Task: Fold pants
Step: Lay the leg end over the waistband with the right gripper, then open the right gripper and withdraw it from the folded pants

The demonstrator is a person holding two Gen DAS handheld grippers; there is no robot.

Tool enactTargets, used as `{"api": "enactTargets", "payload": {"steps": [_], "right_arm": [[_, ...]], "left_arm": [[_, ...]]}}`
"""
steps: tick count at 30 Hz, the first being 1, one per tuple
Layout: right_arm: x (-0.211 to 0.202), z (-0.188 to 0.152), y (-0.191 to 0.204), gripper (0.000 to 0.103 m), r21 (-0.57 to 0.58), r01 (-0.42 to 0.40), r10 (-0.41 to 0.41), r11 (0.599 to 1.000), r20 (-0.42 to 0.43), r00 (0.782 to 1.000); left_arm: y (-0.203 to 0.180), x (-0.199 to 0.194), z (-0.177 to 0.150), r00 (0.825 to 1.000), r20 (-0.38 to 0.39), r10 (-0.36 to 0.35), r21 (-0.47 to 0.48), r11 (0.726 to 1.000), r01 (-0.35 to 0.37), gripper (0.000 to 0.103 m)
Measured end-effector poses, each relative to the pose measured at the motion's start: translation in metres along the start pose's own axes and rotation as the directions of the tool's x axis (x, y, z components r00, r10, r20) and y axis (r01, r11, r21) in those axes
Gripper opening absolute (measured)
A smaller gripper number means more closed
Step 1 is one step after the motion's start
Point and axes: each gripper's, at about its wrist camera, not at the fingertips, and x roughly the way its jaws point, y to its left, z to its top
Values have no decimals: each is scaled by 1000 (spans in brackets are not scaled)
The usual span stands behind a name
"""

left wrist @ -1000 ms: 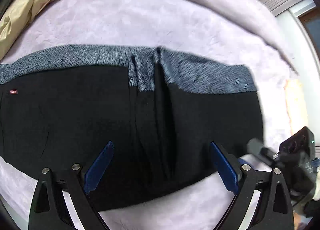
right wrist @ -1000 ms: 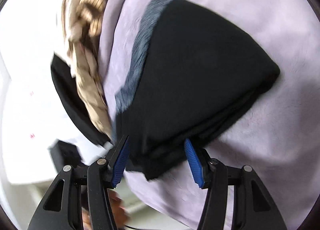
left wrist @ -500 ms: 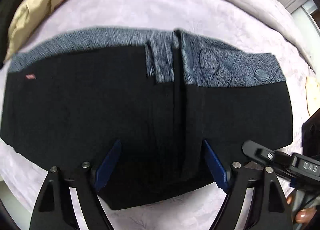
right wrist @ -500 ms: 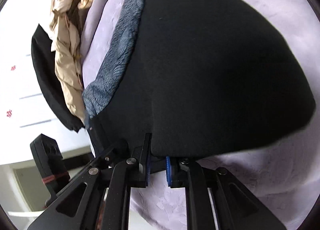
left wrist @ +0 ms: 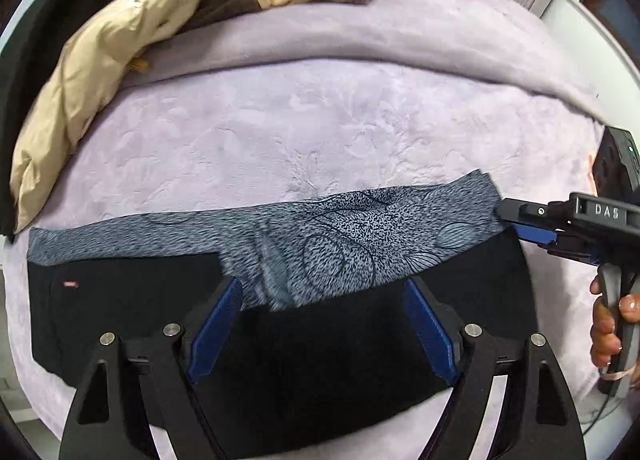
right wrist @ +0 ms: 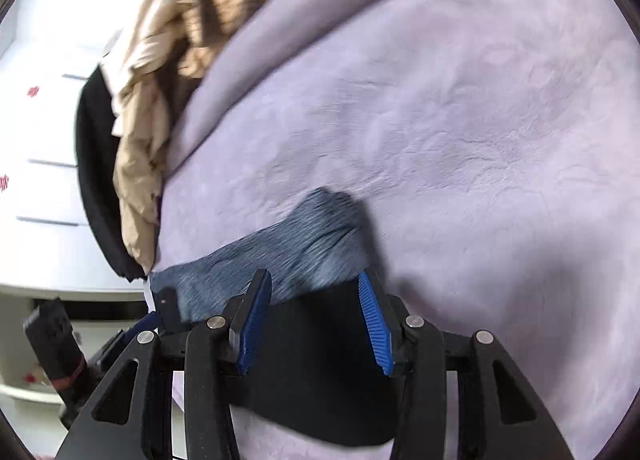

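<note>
Both the left gripper (left wrist: 320, 328) and the right gripper (right wrist: 316, 324), marked "DAS", gape wide over black pants (left wrist: 340, 360) with a small, unreadable red tag (left wrist: 71, 283).

Left wrist camera sits low and close over the folded pants (left wrist: 328, 344), looking across the lilac blanket (left wrist: 320, 132) toward the heap of clothes (left wrist: 168, 16). Right wrist camera looks in from the pants' right end, tilted, equally close. Both share the pants (right wrist: 320, 352), blanket (right wrist: 460, 120) and heap (right wrist: 176, 72).
</note>
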Motion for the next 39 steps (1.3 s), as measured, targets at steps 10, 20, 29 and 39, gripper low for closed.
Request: {"api": "enactTargets", "payload": {"steps": [10,20,29,39], "right_arm": [[32,10,26,42,-120,192,-200,974,-58,978],[31,-11,46,59,-195,275,-285,941,-27,958],[2,-66,104,59,-387,427,-389,817,176,904],[45,-101,117,70,-519,363,-416,774,16,909]], "left_arm": [[27,36,-19,995,-71,76,-43,996,-79,98],[8,53,-23,994,-56,94,-32,995,-96,103],[7,54,-42,995,-16,98,-73,992,-99,103],[22,-11,-110,984,-94,152,-57,986,-158,103]]}}
